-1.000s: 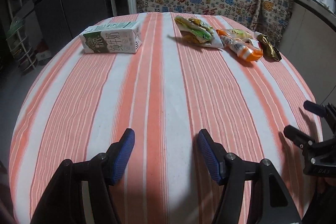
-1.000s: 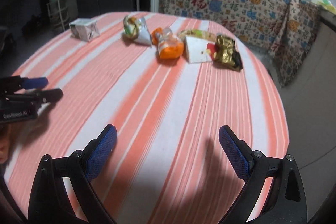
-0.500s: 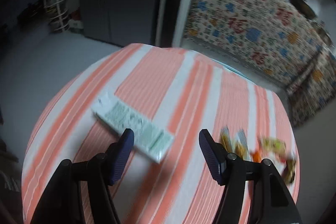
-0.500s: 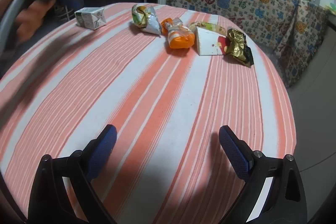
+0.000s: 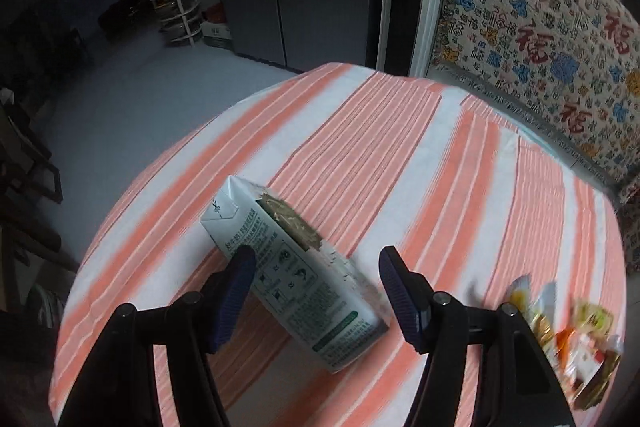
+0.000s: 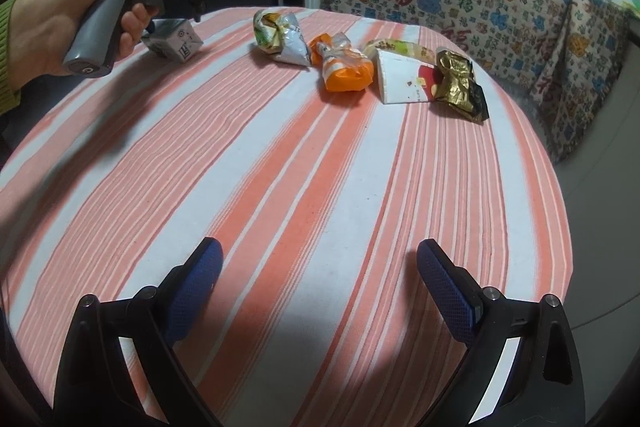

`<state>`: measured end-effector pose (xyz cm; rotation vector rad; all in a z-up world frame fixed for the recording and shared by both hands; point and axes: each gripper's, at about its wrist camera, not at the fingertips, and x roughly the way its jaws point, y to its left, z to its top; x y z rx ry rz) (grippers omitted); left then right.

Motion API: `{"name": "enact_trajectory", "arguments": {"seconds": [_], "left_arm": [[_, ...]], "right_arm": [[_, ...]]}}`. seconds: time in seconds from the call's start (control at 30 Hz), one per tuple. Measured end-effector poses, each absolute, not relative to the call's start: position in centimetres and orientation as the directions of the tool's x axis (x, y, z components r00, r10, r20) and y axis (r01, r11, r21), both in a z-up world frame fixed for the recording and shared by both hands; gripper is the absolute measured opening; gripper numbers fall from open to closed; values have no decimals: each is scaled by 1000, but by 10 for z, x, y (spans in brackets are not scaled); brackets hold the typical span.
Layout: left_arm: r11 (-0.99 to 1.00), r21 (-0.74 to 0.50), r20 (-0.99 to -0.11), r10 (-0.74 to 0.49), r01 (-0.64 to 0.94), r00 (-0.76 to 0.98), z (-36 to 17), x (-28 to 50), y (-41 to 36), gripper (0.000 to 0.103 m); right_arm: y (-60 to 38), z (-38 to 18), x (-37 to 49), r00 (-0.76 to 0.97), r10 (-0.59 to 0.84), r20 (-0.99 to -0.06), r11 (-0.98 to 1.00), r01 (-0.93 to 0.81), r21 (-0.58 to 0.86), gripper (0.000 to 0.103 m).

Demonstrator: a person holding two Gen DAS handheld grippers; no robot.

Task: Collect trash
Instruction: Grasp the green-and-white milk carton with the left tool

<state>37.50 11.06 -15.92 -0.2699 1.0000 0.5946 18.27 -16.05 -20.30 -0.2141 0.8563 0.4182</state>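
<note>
The left claw [image 5: 316, 269] hangs half-open over the milk carton [image 5: 294, 277], gripping nothing. The carton lies skewed, toward ten o'clock on the worktop [image 6: 304, 163], so closing may pinch a corner and spin it away.

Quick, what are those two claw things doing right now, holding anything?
Left gripper: open, poised over the milk carton, not gripping it.
Right gripper: open, empty, above the striped tablecloth.

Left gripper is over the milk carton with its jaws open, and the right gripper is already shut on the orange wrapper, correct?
Not quite. The right gripper is open over bare tablecloth, apart from the orange wrapper, as the right wrist view shows. The left gripper is open over the milk carton.
</note>
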Motion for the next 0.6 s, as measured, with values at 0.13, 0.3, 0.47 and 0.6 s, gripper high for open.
{"name": "enact_trajectory", "arguments": {"seconds": [0.13, 0.3, 0.47, 0.6], "left_arm": [[822, -62, -840, 263, -566, 474, -165, 332, 130, 68], [859, -154, -808, 174, -487, 563, -161, 294, 146, 66], [863, -215, -813, 100, -456, 573, -151, 307, 155, 66], [844, -196, -836, 122, -499, 535, -151, 337, 147, 66]], "right_arm": [[-162, -203, 184, 579, 271, -769, 901, -434, -9, 98], [-161, -204, 185, 575, 264, -774, 903, -429, -11, 98], [-161, -204, 186, 574, 260, -777, 906, -423, -9, 98], [-162, -205, 187, 572, 261, -778, 909, -416, -1, 98]]}}
